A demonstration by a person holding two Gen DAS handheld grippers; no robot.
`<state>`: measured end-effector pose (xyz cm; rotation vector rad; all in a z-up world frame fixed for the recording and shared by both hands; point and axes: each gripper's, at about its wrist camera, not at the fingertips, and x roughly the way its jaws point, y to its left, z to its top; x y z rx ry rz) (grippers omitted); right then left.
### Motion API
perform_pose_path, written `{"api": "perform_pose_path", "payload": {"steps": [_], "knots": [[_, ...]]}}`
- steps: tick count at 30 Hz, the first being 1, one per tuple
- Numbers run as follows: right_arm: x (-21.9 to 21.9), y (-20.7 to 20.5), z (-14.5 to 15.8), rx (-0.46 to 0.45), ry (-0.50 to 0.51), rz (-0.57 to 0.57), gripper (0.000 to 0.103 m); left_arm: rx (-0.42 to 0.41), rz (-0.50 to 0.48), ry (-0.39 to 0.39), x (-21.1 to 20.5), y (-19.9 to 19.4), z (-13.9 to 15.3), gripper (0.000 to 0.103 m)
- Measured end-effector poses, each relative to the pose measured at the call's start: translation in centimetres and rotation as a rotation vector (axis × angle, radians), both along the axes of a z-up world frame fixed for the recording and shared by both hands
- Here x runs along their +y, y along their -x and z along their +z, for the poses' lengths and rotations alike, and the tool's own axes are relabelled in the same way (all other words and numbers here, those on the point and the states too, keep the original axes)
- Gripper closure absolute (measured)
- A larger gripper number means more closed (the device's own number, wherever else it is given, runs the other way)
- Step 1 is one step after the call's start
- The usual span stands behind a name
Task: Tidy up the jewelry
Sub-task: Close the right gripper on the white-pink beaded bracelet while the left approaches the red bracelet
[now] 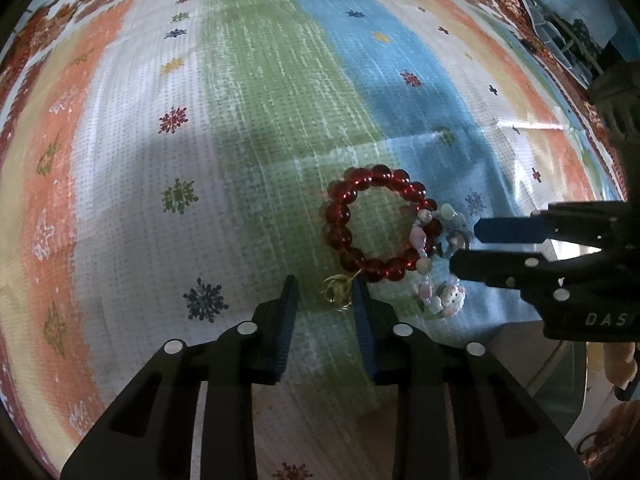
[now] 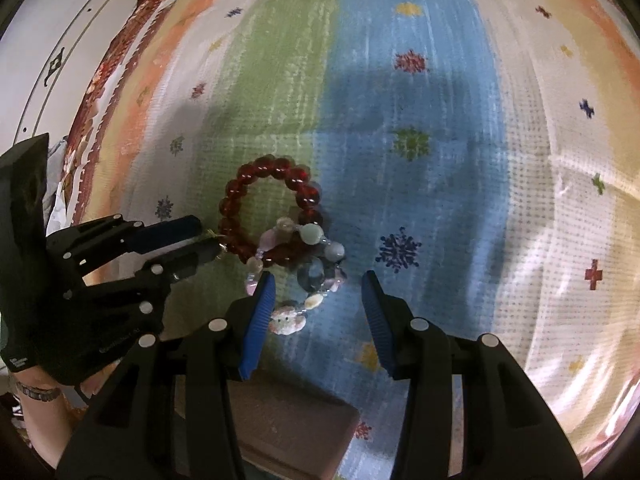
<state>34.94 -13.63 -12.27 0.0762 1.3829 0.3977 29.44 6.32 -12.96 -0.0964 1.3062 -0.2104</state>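
Note:
A red bead bracelet [image 1: 372,224] lies on the striped cloth [image 1: 240,120]; it also shows in the right wrist view [image 2: 268,208]. A pastel bead bracelet with a white charm [image 1: 440,264] overlaps its right side, seen too in the right wrist view [image 2: 304,272]. A small gold piece [image 1: 338,292] lies at the red bracelet's near edge, between my left gripper's [image 1: 326,296] open fingers. My right gripper [image 2: 318,296] is open around the pastel bracelet. The left gripper also shows in the right wrist view [image 2: 204,238], the right gripper in the left wrist view [image 1: 466,246].
The cloth [image 2: 400,120] has green, blue, white and orange stripes with small snowflake prints. A brown block [image 2: 292,428] sits under my right gripper. A round glass-like rim [image 1: 572,384] lies at the lower right in the left wrist view.

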Motion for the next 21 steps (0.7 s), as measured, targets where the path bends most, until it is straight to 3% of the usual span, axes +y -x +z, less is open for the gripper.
{"api": "perform_pose_path", "payload": {"steps": [3,9,16,21], "knots": [[-0.3,0.0,0.0,0.003,-0.013,-0.005,0.058,0.001,0.008,0.002,0.2,-0.3,-0.1,0.084],[-0.9,0.1,-0.1,0.012,-0.017,-0.001,0.08,0.005,-0.015,0.003,0.0,-0.1,0.0,0.097],[-0.9,0.3,0.1,-0.001,-0.024,0.003,0.092,0.003,-0.023,0.003,-0.4,0.0,0.2,0.097],[-1.6,0.5,1.6,-0.033,-0.044,-0.008,0.094,-0.014,-0.018,0.017,-0.1,0.1,0.9,0.097]]}}
